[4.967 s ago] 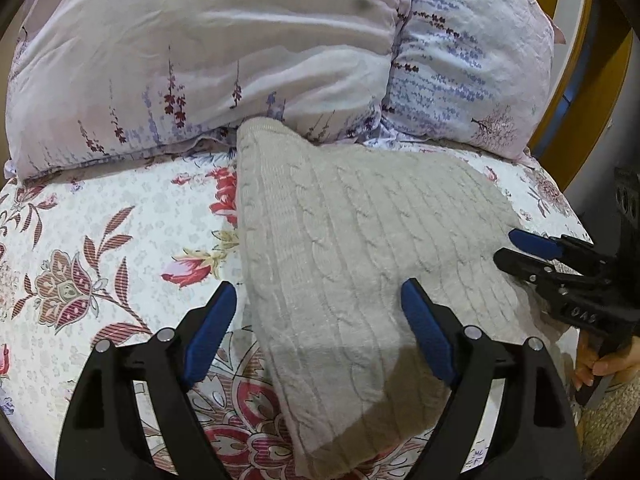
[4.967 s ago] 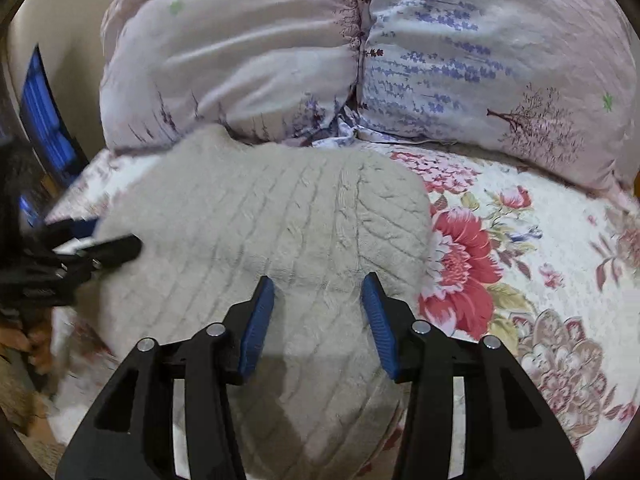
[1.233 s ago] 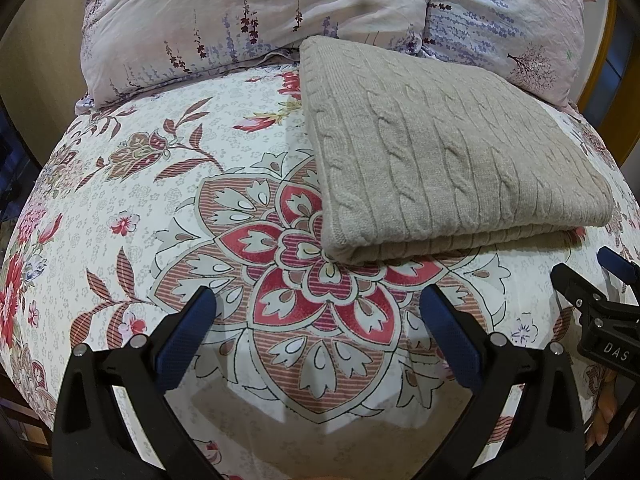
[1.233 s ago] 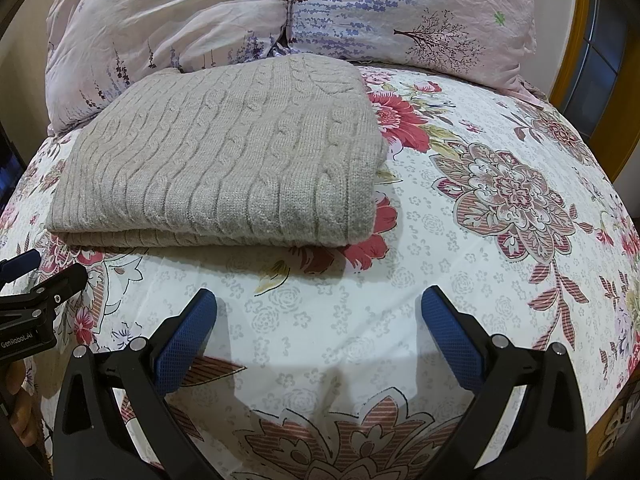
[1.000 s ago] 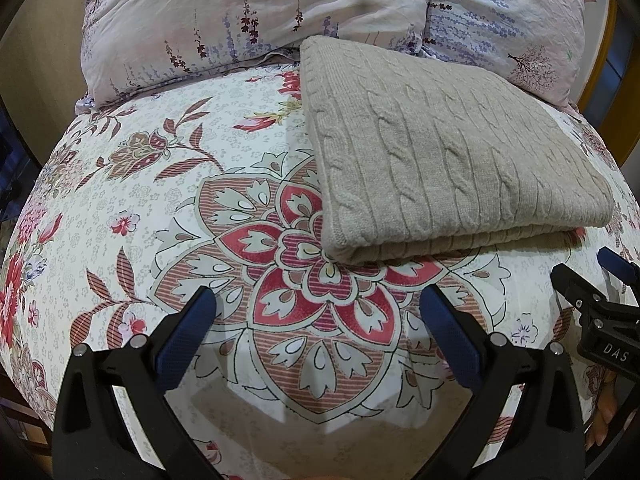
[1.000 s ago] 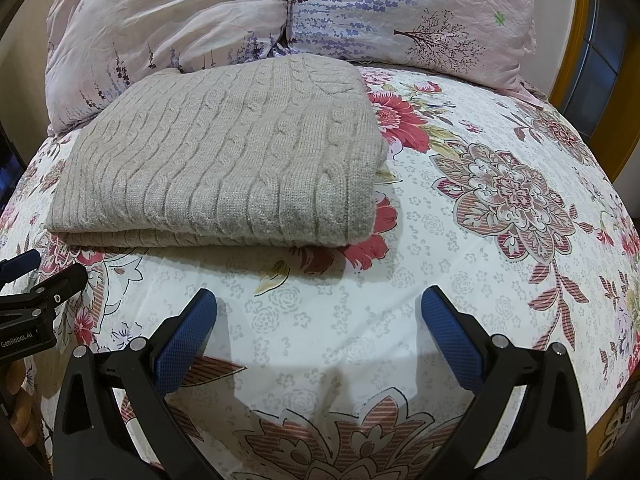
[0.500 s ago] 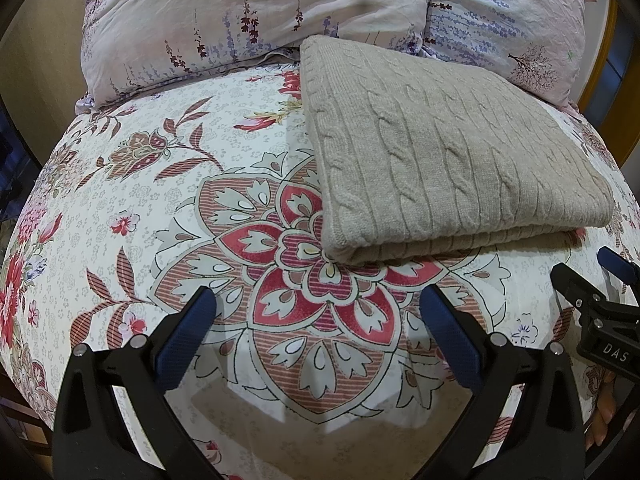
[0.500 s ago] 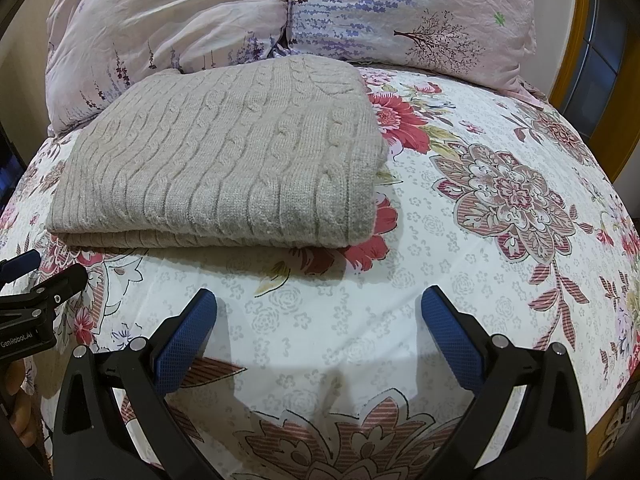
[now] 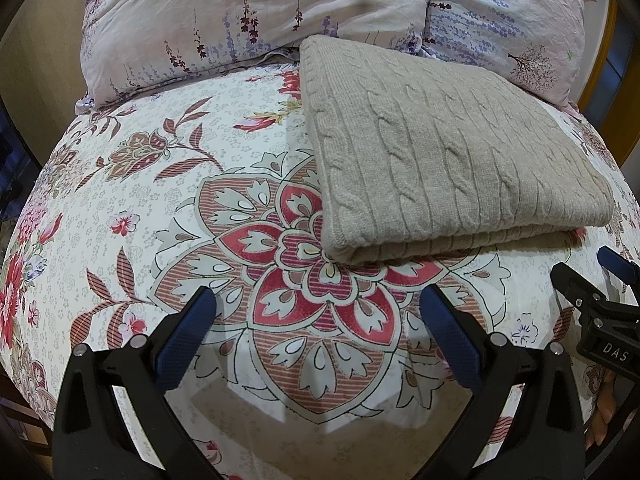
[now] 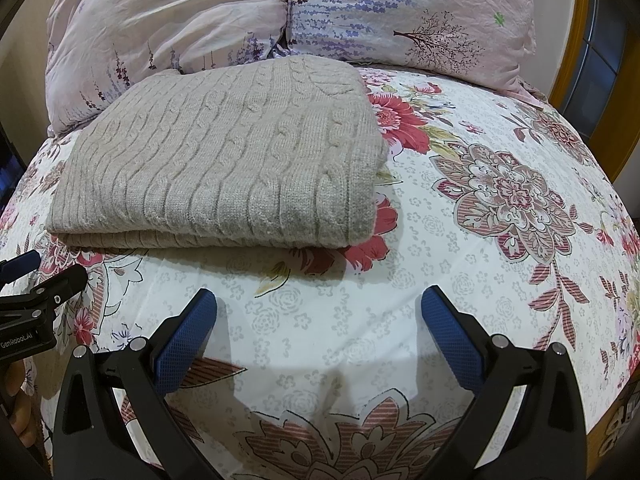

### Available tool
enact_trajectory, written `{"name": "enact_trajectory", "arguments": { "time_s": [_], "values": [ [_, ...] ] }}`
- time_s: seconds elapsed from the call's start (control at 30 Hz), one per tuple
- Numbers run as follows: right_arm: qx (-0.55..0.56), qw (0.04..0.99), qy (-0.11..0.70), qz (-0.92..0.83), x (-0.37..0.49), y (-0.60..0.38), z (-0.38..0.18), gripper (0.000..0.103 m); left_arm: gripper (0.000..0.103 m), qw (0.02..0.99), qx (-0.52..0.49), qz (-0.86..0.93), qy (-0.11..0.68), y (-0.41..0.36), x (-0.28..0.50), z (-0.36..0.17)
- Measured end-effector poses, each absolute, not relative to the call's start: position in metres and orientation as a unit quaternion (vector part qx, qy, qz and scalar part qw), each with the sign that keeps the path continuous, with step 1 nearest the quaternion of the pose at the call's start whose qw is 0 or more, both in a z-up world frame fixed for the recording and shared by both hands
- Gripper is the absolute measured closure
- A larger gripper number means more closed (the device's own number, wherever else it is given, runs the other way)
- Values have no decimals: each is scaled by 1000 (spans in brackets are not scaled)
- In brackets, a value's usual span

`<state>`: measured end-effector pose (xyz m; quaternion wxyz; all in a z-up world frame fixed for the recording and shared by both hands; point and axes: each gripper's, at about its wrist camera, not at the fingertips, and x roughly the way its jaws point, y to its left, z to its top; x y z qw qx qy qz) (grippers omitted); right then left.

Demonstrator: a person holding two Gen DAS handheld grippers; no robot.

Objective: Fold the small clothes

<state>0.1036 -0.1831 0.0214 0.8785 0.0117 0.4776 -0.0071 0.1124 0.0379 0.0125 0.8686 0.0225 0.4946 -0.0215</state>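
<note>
A beige cable-knit sweater (image 9: 440,160) lies folded into a flat rectangle on the floral bedsheet (image 9: 160,200), its far edge against the pillows. It also shows in the right wrist view (image 10: 224,168). My left gripper (image 9: 318,300) is open and empty, held back from the sweater's near edge. My right gripper (image 10: 318,300) is open and empty, also short of the sweater. Each gripper shows at the side of the other's view, the right gripper (image 9: 588,272) and the left gripper (image 10: 36,272).
Two pale floral pillows (image 9: 260,12) (image 10: 400,12) lie along the head of the bed behind the sweater. A wooden frame (image 10: 576,60) and a dark window stand at the right. The bed's front edge drops off below the grippers.
Five seconds ago both grippers were over the sweater; by 1.2 s ago they had drawn back and opened wide. Nothing has moved since.
</note>
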Motion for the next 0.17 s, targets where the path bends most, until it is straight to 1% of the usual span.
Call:
{"name": "enact_trajectory", "arguments": {
  "time_s": [0.17],
  "values": [
    [11,878,478,-6,104,-184,21,1,2,869,22,-21,494,38,112,13]
  ]
}}
